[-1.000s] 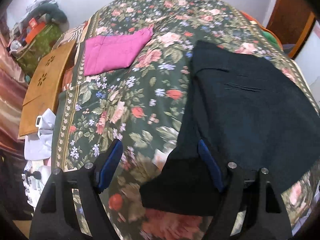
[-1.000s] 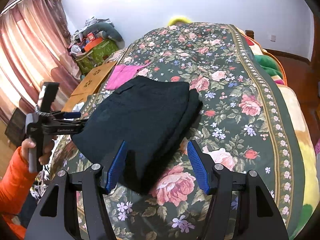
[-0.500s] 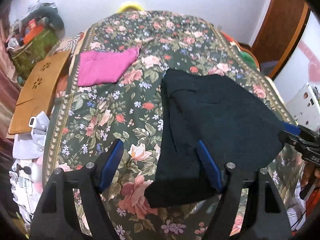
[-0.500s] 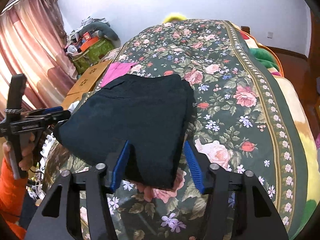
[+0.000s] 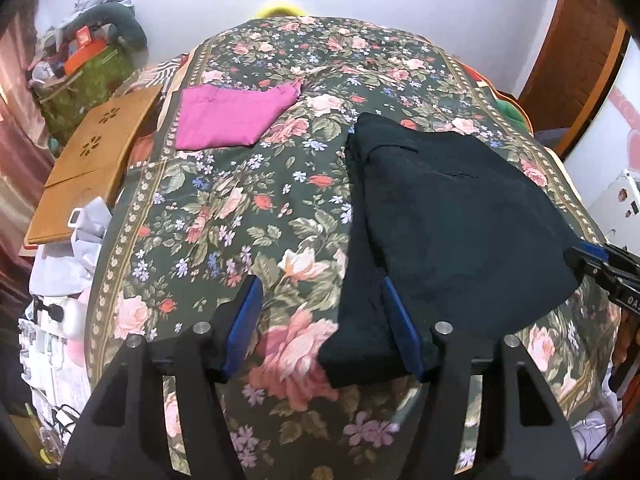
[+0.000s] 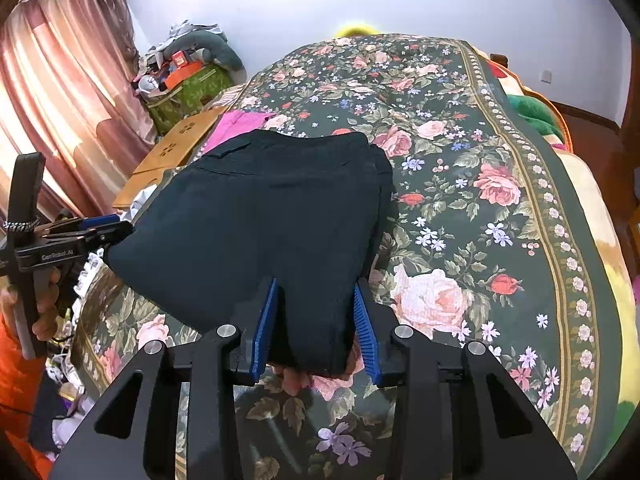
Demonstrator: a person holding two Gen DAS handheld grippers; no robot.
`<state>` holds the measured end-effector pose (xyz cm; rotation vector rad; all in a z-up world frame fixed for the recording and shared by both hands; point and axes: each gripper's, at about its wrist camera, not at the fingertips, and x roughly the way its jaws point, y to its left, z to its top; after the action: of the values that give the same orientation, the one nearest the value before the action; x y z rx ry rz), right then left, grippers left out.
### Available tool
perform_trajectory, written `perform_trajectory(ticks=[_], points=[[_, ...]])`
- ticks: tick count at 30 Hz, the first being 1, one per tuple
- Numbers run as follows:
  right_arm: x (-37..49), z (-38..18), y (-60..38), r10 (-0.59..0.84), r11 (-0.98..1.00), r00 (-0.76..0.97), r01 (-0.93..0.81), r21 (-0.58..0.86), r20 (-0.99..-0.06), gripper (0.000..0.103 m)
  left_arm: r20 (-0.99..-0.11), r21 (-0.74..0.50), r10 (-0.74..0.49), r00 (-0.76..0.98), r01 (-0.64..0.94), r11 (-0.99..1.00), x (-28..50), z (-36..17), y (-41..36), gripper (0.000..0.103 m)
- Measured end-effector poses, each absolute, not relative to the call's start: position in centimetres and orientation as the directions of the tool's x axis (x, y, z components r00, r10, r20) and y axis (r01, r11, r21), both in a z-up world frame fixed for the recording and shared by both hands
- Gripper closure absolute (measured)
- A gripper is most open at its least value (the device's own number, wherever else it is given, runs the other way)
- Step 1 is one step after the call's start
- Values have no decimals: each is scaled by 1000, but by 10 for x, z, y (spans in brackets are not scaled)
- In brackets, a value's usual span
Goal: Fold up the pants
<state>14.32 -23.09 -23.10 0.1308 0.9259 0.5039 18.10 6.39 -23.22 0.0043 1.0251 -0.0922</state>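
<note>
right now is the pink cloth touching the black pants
Apart. The left wrist view shows flowered bedspread between the pink cloth and the black pants.

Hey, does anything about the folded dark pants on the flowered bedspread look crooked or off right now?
The folded dark pants are not square: in the left wrist view a lower layer sticks out past the top layer along the left side and near end, so the edges do not line up. The folded magenta cloth lies flat.
</note>
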Motion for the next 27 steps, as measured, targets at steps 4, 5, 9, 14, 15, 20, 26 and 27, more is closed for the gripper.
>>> perform_trajectory(ticks=[4,5,9,14,15,20,26,27], points=[[143,-231,-231,473,875,493,-357,326,-730,70,-870,86,67,488,16,996,184,-240,73,63],[142,-231,-232,475,875,493,-356,329,-729,70,-882,56,46,470,7,998,185,-243,80,64],[142,-227,-237,486,870,484,-350,349,-728,71,-881,32,33,472,-10,999,188,-236,95,64],[153,-214,-250,486,873,501,-321,368,-716,71,-845,23,-2,535,41,999,201,-204,84,56],[157,-211,-254,487,872,509,-316,372,-710,71,-835,19,-15,550,56,998,206,-198,80,49],[184,-203,-260,470,882,529,-311,354,-707,71,-808,-9,-97,581,151,988,236,-180,52,40],[224,-206,-249,458,883,509,-354,308,-729,71,-806,20,-107,582,209,978,284,-185,25,29],[229,-208,-247,458,882,504,-359,305,-732,71,-813,19,-110,572,215,976,292,-187,22,29]])
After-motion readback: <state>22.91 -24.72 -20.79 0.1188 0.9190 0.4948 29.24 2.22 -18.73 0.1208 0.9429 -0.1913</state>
